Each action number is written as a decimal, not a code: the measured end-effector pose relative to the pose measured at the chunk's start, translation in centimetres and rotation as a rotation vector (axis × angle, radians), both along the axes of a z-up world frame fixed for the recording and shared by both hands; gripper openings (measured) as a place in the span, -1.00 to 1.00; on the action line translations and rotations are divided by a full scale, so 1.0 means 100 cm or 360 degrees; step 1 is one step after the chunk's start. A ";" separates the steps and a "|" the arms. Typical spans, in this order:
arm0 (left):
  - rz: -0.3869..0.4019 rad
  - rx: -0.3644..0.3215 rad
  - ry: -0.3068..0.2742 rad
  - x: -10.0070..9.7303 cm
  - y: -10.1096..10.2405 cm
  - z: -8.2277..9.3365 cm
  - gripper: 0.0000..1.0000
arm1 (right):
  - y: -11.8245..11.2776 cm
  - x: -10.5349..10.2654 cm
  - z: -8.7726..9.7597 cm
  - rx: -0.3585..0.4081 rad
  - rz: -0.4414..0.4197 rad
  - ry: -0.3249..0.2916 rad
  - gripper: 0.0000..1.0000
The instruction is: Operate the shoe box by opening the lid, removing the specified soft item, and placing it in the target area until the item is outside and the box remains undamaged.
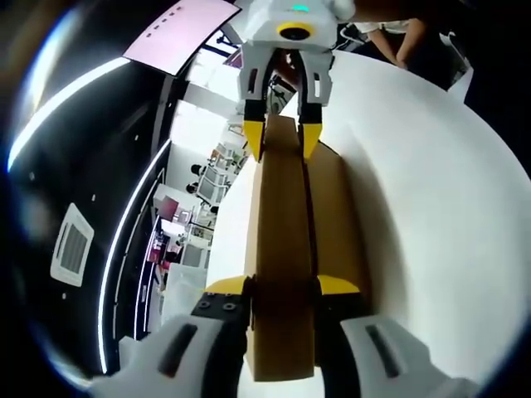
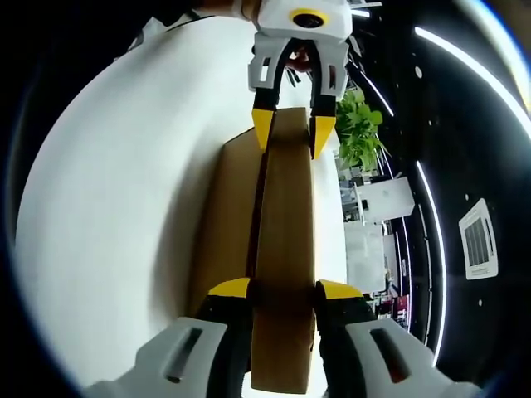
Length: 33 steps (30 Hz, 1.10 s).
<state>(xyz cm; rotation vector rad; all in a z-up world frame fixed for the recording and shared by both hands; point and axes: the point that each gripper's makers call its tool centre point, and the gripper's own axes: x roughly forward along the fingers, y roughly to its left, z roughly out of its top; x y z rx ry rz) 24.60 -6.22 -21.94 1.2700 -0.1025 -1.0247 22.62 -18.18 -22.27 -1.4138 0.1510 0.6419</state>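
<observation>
White table [image 1: 431,191], office behind. Your left gripper [image 1: 282,292] and right gripper [image 2: 282,295] each clamp an end of the lid [image 1: 282,249], probably partly raised; its long axis runs between them.

opposed close views, shared shoe box [image 1: 286,249]

Both claws [image 1: 282,292] on box lid [image 1: 282,249]

1. A white round table [image 1: 431,191] carries everything.
2. 1 brown cardboard shoe box [image 1: 336,215] lies directly on the table, near its edge.
3. The bare tabletop spreads wide beside the shoe box, in both views.
</observation>
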 end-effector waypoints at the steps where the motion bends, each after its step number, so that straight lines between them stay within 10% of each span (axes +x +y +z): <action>1: 0.0000 0.0001 0.0000 0.000 0.000 0.000 -0.40 | 0.000 0.000 0.000 0.0005 0.0002 0.0003 -0.43; 33: 0.0086 0.0010 0.0040 0.009 0.001 0.004 -0.38 | -0.001 0.001 0.009 0.0018 0.0007 0.0030 -0.43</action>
